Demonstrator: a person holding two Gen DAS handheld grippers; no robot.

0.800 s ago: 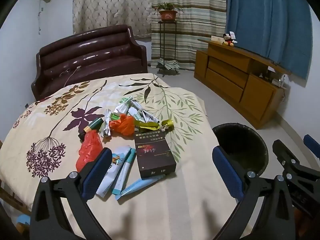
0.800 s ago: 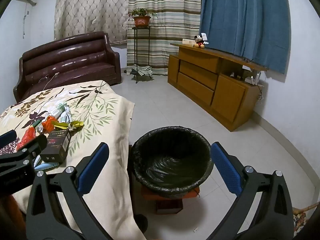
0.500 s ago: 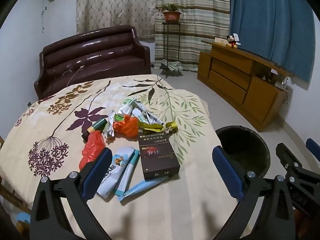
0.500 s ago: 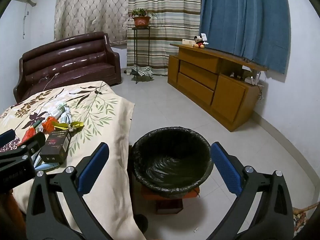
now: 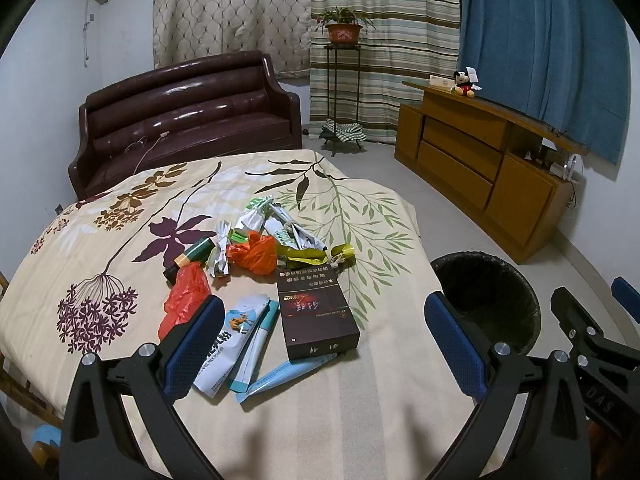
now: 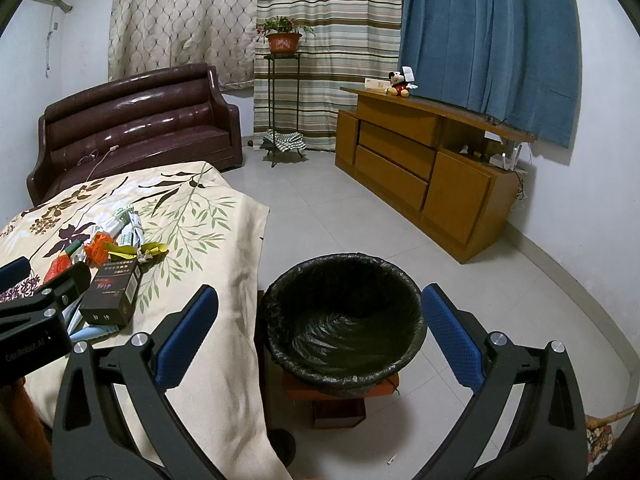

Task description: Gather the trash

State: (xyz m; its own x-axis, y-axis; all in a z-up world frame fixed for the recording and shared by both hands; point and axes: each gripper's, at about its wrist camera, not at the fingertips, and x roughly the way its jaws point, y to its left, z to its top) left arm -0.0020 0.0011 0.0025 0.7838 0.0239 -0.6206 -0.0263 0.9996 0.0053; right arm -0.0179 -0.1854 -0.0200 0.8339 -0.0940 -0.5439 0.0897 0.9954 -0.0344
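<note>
1. A table draped in a cream floral cloth (image 5: 120, 248) fills the left of both views, its near corner hanging down towards the floor
2. A dark maroon leather sofa (image 5: 184, 120) stands behind the table, with a wooden sideboard (image 6: 420, 168) along the right wall under a blue curtain (image 6: 488, 40)
3. A round bin lined with a black bag (image 6: 344, 316) sits on the tiled floor just beside the table's right edge; nothing can be made out inside it
4. The left gripper (image 5: 324, 340) hovers over the near part of the table, its blue-padded fingers spread wide apart and holding nothing
5. The right gripper (image 6: 316, 332) hangs above the bin, fingers likewise spread wide and empty, the bin's mouth framed between them
6. The trash lies in a loose heap on the cloth, ahead of the left gripper
7. A dark rectangular box (image 5: 316, 312) lies flat at the near side of the heap
8. A white printed packet (image 5: 228, 344) and two pale blue tubes (image 5: 288, 372) lie just left of and partly under the box
9. A red plastic bag (image 5: 184, 296) lies at the heap's left, an orange crumpled one (image 5: 256, 252) in the middle
10. White and green wrappers (image 5: 272, 220) lie at the far side, a yellow-green wrapper (image 5: 312, 256) touching the box's far end
11. A small dark green cylinder (image 5: 196, 250) rests beside the red bag
</note>
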